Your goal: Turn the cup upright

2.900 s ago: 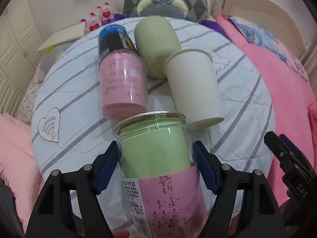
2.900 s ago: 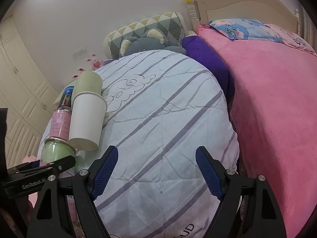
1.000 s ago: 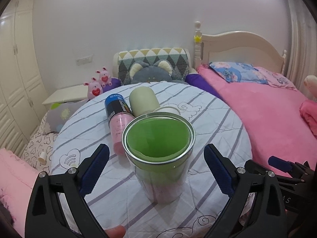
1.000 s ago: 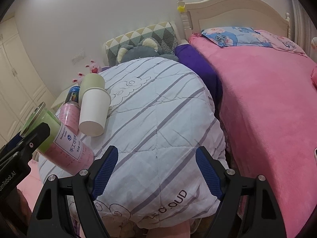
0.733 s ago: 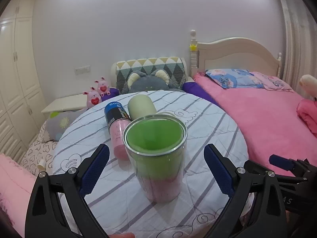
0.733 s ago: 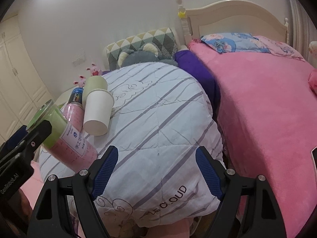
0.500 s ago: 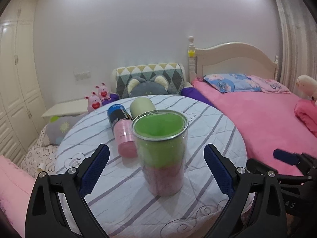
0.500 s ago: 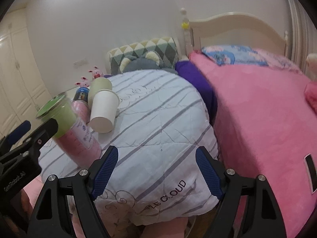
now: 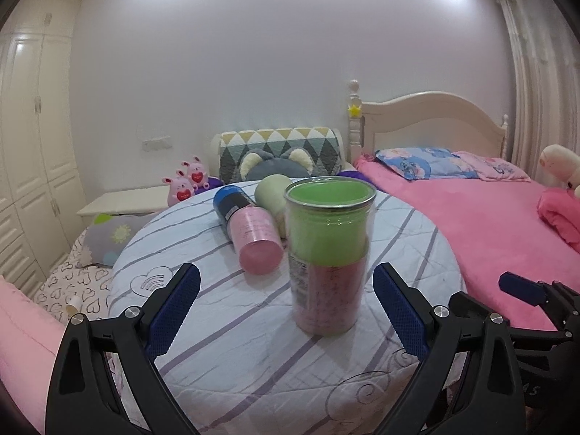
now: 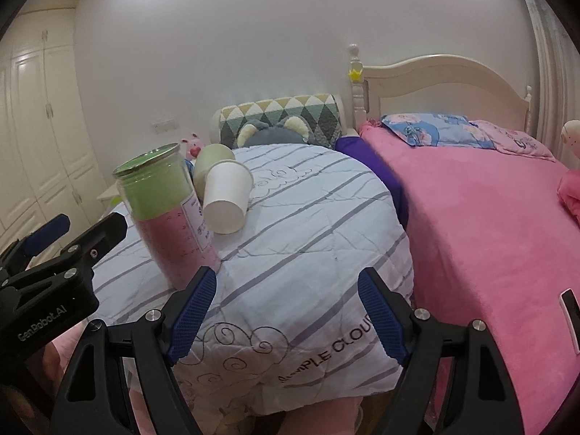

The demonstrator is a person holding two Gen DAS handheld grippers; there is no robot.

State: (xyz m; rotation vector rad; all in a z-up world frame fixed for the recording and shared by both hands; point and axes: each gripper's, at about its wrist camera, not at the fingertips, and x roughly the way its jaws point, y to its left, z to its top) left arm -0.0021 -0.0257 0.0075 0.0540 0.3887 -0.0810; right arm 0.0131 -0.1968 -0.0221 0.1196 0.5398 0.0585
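I am backing my left gripper (image 9: 286,310), fingers now open, off the green-and-pink cup (image 9: 328,253), newly standing upright beside the white paper cup (image 10: 226,201).

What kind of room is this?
Most likely a bedroom, perhaps a child's. There is a bed with a pink blanket, a cream headboard, and pink plush bunnies on a side table.

Striped quilt (image 9: 232,330), green cup (image 9: 328,257) upright, pink bottle (image 9: 250,230), beige cup (image 9: 272,195), white cup (image 10: 226,195) lying
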